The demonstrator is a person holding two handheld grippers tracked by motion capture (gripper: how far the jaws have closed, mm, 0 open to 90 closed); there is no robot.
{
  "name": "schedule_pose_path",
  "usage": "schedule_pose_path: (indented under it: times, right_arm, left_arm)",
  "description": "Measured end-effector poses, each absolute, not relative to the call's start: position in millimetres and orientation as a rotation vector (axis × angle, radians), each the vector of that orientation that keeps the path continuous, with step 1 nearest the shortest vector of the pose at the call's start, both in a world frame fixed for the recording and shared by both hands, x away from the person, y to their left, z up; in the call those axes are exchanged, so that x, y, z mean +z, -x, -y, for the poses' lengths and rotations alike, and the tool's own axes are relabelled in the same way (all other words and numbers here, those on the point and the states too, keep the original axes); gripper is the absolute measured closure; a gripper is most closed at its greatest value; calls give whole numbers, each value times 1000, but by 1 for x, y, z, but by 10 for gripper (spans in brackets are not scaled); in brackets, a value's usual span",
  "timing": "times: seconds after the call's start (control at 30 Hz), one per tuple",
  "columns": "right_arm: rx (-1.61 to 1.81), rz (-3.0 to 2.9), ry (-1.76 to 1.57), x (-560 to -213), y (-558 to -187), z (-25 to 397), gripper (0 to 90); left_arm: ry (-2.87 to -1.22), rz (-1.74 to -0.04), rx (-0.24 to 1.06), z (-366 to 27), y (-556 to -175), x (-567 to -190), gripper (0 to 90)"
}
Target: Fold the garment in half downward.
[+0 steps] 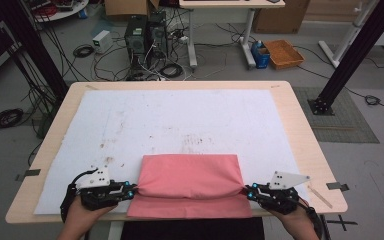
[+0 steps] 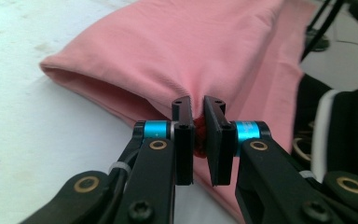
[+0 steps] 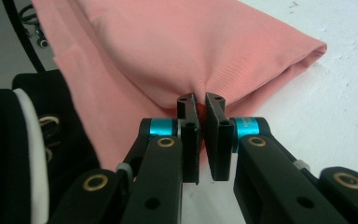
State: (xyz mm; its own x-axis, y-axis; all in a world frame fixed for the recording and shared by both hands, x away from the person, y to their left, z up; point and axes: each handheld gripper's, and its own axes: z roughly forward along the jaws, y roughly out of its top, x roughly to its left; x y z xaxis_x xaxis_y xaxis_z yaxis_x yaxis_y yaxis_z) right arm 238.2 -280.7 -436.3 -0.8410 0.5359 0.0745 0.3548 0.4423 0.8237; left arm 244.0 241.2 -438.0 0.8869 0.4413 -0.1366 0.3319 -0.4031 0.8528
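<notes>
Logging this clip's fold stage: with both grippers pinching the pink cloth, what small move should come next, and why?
Probably carry both pinched corners forward together. The left gripper and right gripper each clamp the pink cloth at its folded layer's ends, with a lower layer still uncovered toward the person.

Far half of white padded sheet (image 1: 180,115) on the bench bare; free passage there. Near edge blocked: folded pink cloth (image 1: 190,175) spans between both tools.
</notes>
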Motion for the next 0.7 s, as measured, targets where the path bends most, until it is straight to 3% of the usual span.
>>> schedule_pose_path:
  times: [0.6, 0.63, 0.67, 0.7]
  right_arm:
    - [1332, -2513, -749, -445, -196, 286, 846]
    - [1332, -2529, -747, -446, -196, 286, 800]
    - [1325, -2556, -765, -448, -197, 286, 625]
    - [1325, -2553, -773, -448, -197, 287, 594]
  left_arm:
    - [-2016, -539, 48, -249, -214, -451, 819]
    - [-2009, -534, 69, -248, -213, -452, 819]
    - [-2003, -550, 81, -248, -213, -451, 733]
    - [-1995, -571, 77, -248, -214, -451, 657]
